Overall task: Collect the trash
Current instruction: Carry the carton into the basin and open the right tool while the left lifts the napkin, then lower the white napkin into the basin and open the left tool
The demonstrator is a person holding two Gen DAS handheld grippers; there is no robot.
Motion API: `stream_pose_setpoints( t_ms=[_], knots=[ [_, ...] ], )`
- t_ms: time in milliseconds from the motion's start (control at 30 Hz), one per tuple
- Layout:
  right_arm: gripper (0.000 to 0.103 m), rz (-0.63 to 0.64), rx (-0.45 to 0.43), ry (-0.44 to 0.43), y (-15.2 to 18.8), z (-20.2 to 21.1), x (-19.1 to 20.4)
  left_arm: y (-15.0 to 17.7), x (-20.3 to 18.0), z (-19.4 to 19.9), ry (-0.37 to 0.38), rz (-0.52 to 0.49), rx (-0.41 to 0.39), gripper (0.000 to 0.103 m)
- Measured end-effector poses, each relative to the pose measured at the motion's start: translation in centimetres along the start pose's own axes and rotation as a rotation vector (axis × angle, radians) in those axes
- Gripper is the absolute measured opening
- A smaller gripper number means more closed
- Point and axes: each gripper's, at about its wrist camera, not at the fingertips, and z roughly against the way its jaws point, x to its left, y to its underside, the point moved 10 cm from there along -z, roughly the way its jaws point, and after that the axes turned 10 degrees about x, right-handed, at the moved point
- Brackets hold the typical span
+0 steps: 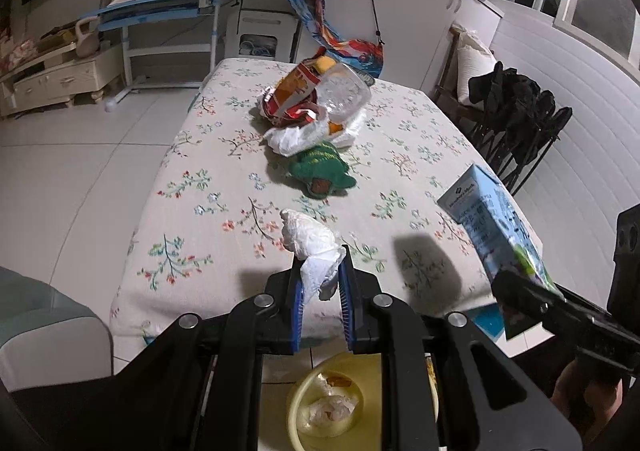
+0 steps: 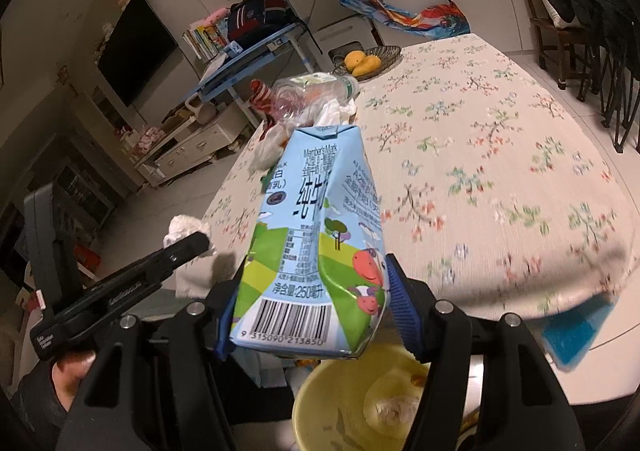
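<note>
both claws are loaded and hanging over the near edge of the flowered table [image 1: 224, 187], right above the yellow bin [image 1: 304, 391] on the floor below that edge. the left gripper [image 1: 322, 271] is squeezed nearly shut on a crumpled white tissue [image 1: 310, 237], which bulges out past the blue pads; from the other side you can see the same wad at the tip of that claw [image 2: 188, 229]. the right gripper [image 2: 312, 283] stands about half open, but only because it is clamped across the sides of a light blue milk carton [image 2: 316, 211], held with the barcode end toward the bin [image 2: 348, 403]. the bin already has a few scraps in it, something pale and crumpled and a bit of orange, so i'd say some collecting is done and these two pieces are about to join them. plenty is left further along the table from the bin: a heap with a red and yellow snack wrapper [image 1: 294, 91], a clear plastic bottle [image 1: 344, 93] and more white tissue paper [image 1: 308, 135]. just nearer than that heap lies a green knitted thing [image 1: 322, 171], which may not be trash at all, and a wire basket of fruit [image 2: 368, 59] sits at the far end.
</note>
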Motion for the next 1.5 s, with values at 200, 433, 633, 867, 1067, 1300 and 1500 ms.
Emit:
stream_pose_setpoints(
  t_ms=[200,433,633,867,1067,1300,1500],
  knots=[
    [0.062,0.024,0.062,-0.007,3.5,0.2,1.1,1.6,-1.3,0.8,0.01,-0.024,0.002,0.016],
    [0.061,0.06,0.194,0.038,7.7,-1.5,1.9,3.2,-2.3,1.7,0.019,-0.047,0.002,0.016],
    [0.038,0.058,0.282,0.09,9.3,-3.4,0.8,4.5,-2.8,2.5,0.029,-0.056,0.002,0.016],
    [0.044,0.048,0.217,0.099,9.0,-1.9,0.5,5.8,-3.6,3.1,0.042,-0.078,0.01,0.016],
    [0.058,0.015,0.072,0.096,6.8,0.5,0.0,6.6,-4.4,3.0,0.051,-0.101,0.025,0.016],
    [0.065,-0.04,-0.04,0.122,5.2,2.6,-1.2,9.1,-6.3,2.1,0.092,-0.144,0.099,0.016],
    [0.066,-0.049,-0.061,0.126,4.8,2.8,-1.6,13.5,-8.8,-0.8,0.186,-0.194,0.313,0.03]
  ],
)
